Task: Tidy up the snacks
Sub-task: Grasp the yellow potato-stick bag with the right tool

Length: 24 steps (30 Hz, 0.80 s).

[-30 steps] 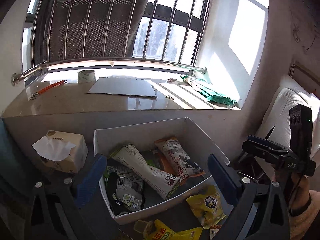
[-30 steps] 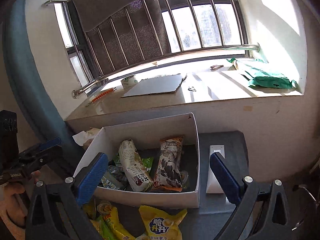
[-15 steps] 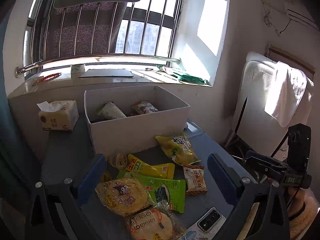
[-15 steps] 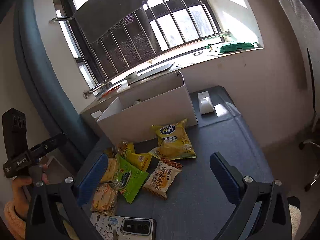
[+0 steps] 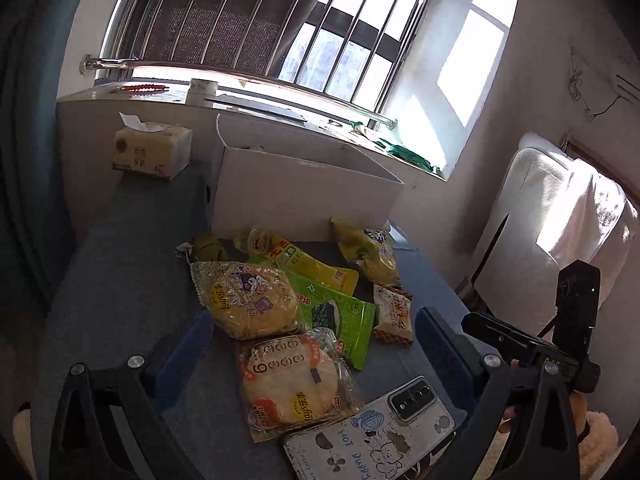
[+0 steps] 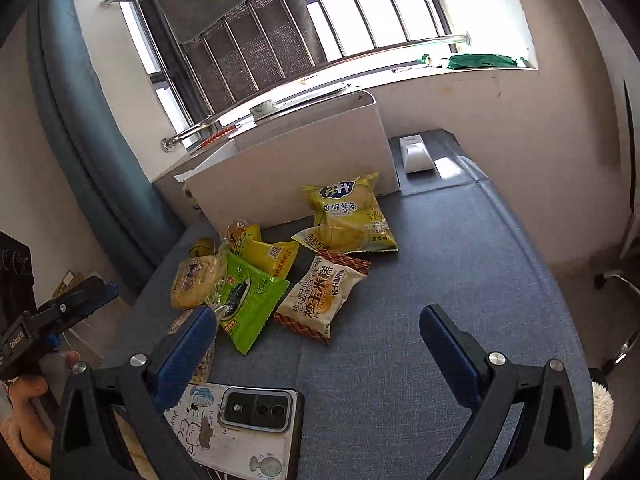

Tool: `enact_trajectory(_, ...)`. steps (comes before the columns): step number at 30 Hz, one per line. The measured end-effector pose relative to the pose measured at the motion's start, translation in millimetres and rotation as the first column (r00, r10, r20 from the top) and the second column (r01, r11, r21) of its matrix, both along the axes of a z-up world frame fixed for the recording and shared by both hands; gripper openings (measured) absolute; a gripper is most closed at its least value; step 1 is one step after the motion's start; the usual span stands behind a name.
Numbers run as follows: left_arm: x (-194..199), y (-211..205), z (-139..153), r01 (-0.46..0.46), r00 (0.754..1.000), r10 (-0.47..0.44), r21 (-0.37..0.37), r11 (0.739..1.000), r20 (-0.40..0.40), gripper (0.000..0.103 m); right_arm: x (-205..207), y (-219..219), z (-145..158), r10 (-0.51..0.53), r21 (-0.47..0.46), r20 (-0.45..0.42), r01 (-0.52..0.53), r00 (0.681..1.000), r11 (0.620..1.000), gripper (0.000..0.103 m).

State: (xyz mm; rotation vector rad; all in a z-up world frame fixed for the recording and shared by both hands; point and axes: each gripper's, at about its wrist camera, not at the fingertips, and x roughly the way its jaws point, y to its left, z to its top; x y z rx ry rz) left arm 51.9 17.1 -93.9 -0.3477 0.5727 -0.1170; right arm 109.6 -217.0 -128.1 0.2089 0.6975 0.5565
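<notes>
Over the last second both grippers have pulled back from above the white cardboard box (image 5: 304,196); a second ago we looked down onto packets inside it, now we see only its outer wall and the loose pile in front. We judge another packet is being chosen.

Left to right, left wrist view:
- pale yellow tissue pack (image 5: 151,153), far left on the grey-blue fabric surface (image 5: 116,280).
- clear round yellow pastry packet with cartoon print (image 5: 248,300), overlapping the clear round rice-cracker packet (image 5: 292,384) nearer us.
- bright green seaweed packet (image 5: 340,316), under a long yellow pouch (image 5: 312,264).
- yellow potato-stick bag (image 6: 348,212), lettered "POTATO STICKS", touching the box wall.
- white-and-orange corn snack packet (image 6: 320,296); characters too small to read with confidence.
- phone in illustrated white case (image 5: 372,436), nearest; "HOT" legible.

Left gripper (image 5: 312,344): jaws wide apart, holding nothing, over the pastry packets. Right gripper (image 6: 316,344): likewise spread and unloaded, near the corn packet.
</notes>
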Motion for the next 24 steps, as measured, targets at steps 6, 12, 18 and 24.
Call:
enact_trajectory(6,1,-2,-6,-0.007,1.000,0.007,0.011,1.000,-0.008,0.103,71,17,3,0.012,-0.104,-0.017,-0.013,1.000,0.994,0.103)
enact_trajectory(12,0,0,-9,-0.007,1.000,0.007,-0.001,1.000,-0.017,0.103,143,52,-6,0.045,-0.204,-0.088,-0.062,0.995,0.977,0.103)
enact_trajectory(18,2,8,-15,-0.026,0.999,0.026,-0.018,0.999,-0.039,0.103,170,81,-26,0.061,-0.290,-0.155,-0.104,0.986,0.951,0.103)
enact_trajectory(24,6,11,-23,-0.041,0.996,0.039,-0.019,0.999,-0.074,0.103,166,64,-20,0.074,-0.179,-0.159,-0.103,0.984,0.978,0.052)
